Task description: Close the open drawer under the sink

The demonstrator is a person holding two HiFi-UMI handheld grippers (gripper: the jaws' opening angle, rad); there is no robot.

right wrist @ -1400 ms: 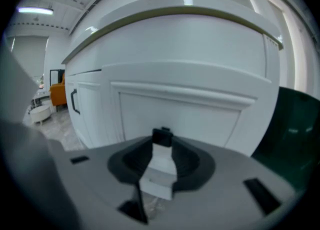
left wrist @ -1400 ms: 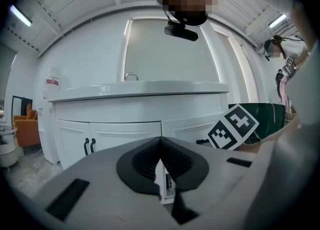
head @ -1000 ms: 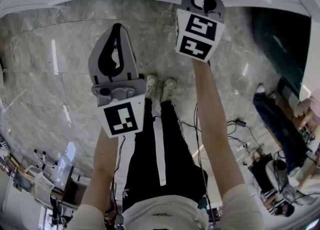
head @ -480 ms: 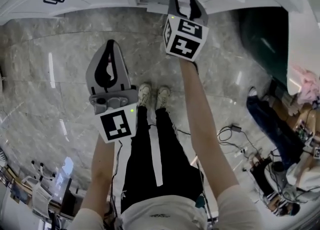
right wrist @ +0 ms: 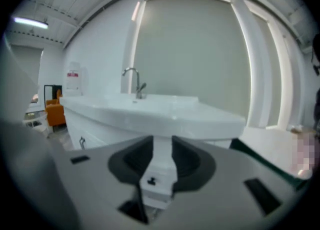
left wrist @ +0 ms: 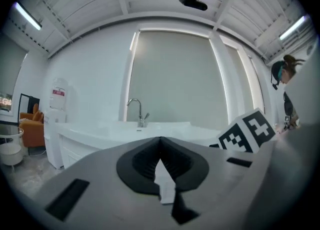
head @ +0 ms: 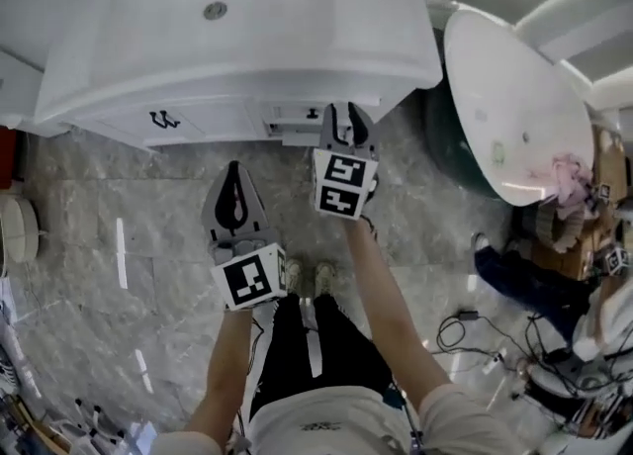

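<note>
in the head view the white sink (head: 227,18) fills the upper left of the frame, seen from above, with its cabinet front just below it. the drawer (head: 295,129) sits at the upper middle, under the sink's front edge, pulled a little way out of the cabinet. a dark door handle (head: 163,119) shows to its left on the same front.

the right tool (head: 346,109) is at the upper middle, pointing at the cabinet, its tips just beside the drawer and right of it. in the right gripper view its jaws stand partly apart; they have just been closing, and they grip nothing. the drawer front with its small dark pull shows through the gap, beyond the pads.

the left tool (head: 234,168) is lower and to the left, over the grey marble floor (head: 109,245), well apart from the drawer. in the left gripper view its jaws meet at the tips with nothing between them; past them the sink top and the faucet (left wrist: 135,106) show at the middle left.

the person's shoes (head: 307,277) stand on the floor at the centre, below both tools. a white oval tub (head: 514,97) lies at the upper right.
</note>
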